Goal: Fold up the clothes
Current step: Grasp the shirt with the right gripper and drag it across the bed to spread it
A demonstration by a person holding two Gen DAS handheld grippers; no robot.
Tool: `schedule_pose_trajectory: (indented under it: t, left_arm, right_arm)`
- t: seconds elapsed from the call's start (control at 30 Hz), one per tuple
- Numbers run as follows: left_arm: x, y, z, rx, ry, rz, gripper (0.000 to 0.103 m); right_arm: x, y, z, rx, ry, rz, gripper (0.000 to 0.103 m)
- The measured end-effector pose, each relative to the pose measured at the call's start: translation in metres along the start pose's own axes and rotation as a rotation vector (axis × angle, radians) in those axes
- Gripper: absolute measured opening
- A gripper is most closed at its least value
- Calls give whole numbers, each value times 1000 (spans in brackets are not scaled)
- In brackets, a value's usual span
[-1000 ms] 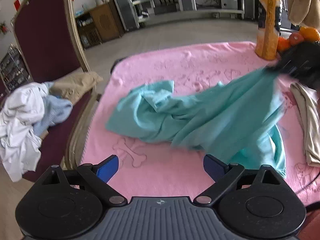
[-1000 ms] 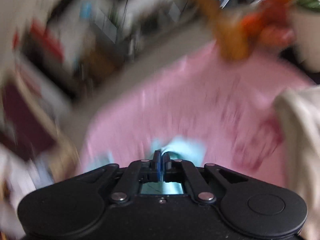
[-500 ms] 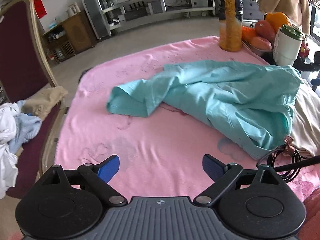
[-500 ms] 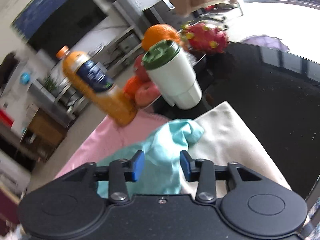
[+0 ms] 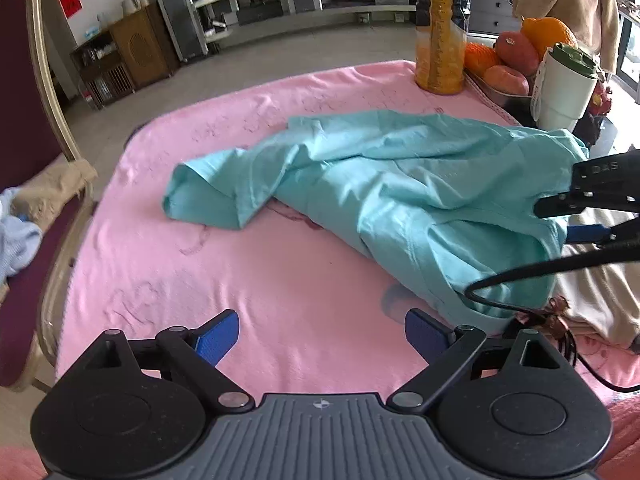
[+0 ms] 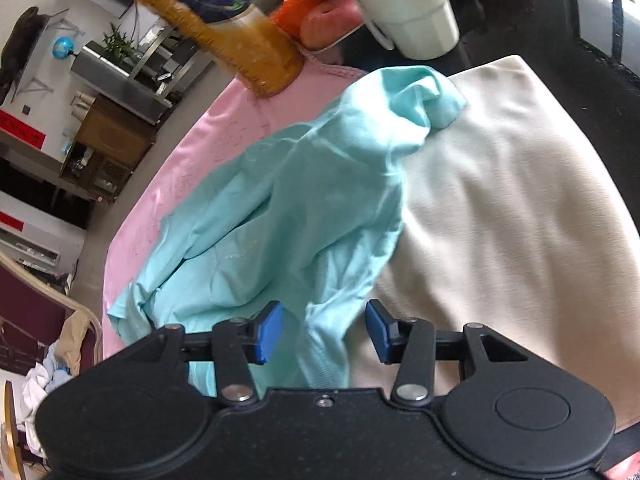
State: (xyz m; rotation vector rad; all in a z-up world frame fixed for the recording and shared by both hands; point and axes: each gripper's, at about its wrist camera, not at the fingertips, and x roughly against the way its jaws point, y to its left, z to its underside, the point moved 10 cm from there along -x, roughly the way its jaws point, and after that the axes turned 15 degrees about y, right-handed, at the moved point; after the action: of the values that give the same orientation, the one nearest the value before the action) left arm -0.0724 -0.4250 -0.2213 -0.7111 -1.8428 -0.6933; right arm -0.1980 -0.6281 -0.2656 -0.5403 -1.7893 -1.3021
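Lying crumpled on pink blanket (image 5: pixel 168 292), teal shirt (image 5: pixel 400 184), left gripper (image 5: pixel 320 332) wide open and empty, right gripper (image 6: pixel 324 330) just loosened, partly open, shirt fold between its pads unpinched.

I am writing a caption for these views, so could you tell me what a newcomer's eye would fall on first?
The crumpled teal garment sprawls across the pink cloth, one end lapping onto a beige garment at the right. The right gripper stands open with a teal fold between its pads; the left gripper hangs open over bare pink. Behind stand an orange juice bottle and a white cup.
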Motion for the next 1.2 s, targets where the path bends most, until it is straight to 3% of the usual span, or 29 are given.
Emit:
schedule_pose_trajectory:
  t: [0.03,0.07,0.2,0.27,0.5,0.63,0.73,0.83,0.9,0.97,1.1,1.2]
  left_arm:
    - [1,2,1,2,-2,-4,92]
    - [2,4,2,4,-3,-9,92]
    - [16,29,5,62,-17,-1,92]
    - [29,51,8,96,-39,-6,92]
    - [82,144,22,243,-181,-27,92]
    - [110,196,32,311,-255,-53,92]
    - [129,226,41,335,-313,-70,92]
    - [140,242,51,350,-350,-67,93]
    - [137,244,56,347,-351,-42,93]
    - [133,242,61,338,-342,-15,93]
    - [100,215,73,284,-248,49,92]
    - [65,186,80,245,-138,85,91]
  right_arm:
    - [-1,7,2,37,-2,20,9]
    - [-1,14,3,74,-4,40,5]
    - [9,75,14,236,-48,-3,5]
    - [18,111,20,281,-72,-72,5]
    - [49,251,20,281,-26,-380,5]
    - [94,346,2,290,-153,-493,4]
    - [167,381,-10,223,-370,-614,4]
    - [220,363,-6,123,-534,-634,4]
    - [232,335,7,100,-586,-581,4]
    - [224,300,22,122,-581,-491,5]
    - [155,209,48,154,-428,-214,5]
    - [78,122,54,82,-257,-10,5]
